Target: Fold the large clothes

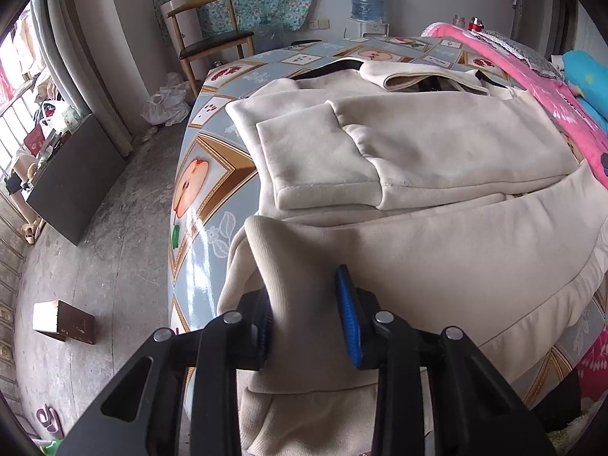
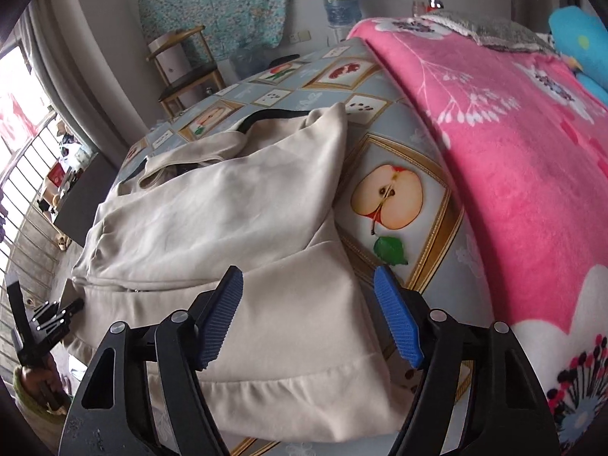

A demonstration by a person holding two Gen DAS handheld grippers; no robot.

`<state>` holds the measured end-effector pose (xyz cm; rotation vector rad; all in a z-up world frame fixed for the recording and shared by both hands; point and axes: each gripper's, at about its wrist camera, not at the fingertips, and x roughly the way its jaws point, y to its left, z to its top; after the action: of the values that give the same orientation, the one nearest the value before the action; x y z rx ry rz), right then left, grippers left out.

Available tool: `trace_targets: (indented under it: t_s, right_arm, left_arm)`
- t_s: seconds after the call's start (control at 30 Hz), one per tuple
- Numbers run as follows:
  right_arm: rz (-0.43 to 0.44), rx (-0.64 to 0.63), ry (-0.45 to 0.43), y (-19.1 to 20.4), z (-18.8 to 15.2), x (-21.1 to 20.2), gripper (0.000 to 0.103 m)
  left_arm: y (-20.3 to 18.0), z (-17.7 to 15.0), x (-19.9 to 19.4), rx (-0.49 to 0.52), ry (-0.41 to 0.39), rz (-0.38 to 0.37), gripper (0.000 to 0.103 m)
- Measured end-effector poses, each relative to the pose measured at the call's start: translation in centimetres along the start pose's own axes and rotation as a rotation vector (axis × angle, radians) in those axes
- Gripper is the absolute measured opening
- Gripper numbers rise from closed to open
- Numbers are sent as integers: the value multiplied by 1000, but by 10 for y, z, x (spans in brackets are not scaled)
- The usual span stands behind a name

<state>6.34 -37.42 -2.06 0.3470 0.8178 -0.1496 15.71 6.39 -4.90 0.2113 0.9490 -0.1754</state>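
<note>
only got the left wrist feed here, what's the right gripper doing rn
Observer: The right gripper is open, poised over the hem corner of the cream garment and holding nothing.
Operator: anything to the right of the garment i should know about
Observer: A patch of the fruit-print tablecloth lies between the garment's right edge and the pink blanket; that edge looks clear of the blanket from this view.
Operator: is my left gripper visible from there
Observer: Yes. The left gripper shows at the far left edge, by the garment's left hem; its grip is not visible from that side.
</note>
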Motion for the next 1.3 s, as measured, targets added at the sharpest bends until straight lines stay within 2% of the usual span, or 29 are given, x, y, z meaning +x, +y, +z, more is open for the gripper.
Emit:
trace_targets:
  t_s: [0.1,0.17,0.33,0.5,0.6,0.73,0.83,1.0,1.2,1.3]
  right_arm:
    - [21,18,91,-10,6,28,59]
    - [51,31,136,-10,2,36,48]
    - [60,-52,78,5,-7,12,47]
    - [118,-141,42,17,-9,-6,46]
    - [134,-160,71,18,-6,1,46]
    - [173,-80,113,0,1,19,46]
    - [235,-9,148,-14,2,28,43]
    - [289,-6,223,-20,-6,26,42]
    - [286,-81,257,-12,-5,17,41]
    - [219,-135,255,4,-4,24,33]
  left_arm:
    - [0,1,0,-2,0,0,29]
    - [0,0,0,-2,0,0,29]
    - [0,0,0,-1,0,0,29]
    - [0,0,0,1,1,0,29]
    - [-1,0,0,-1,1,-1,29]
    - [-2,0,1,-8,1,-6,29]
    - [0,0,2,-19,2,-16,29]
    - [3,-1,2,-24,0,-27,29]
    - [3,-1,2,-15,0,-26,29]
    - [3,-1,2,-16,1,-21,29]
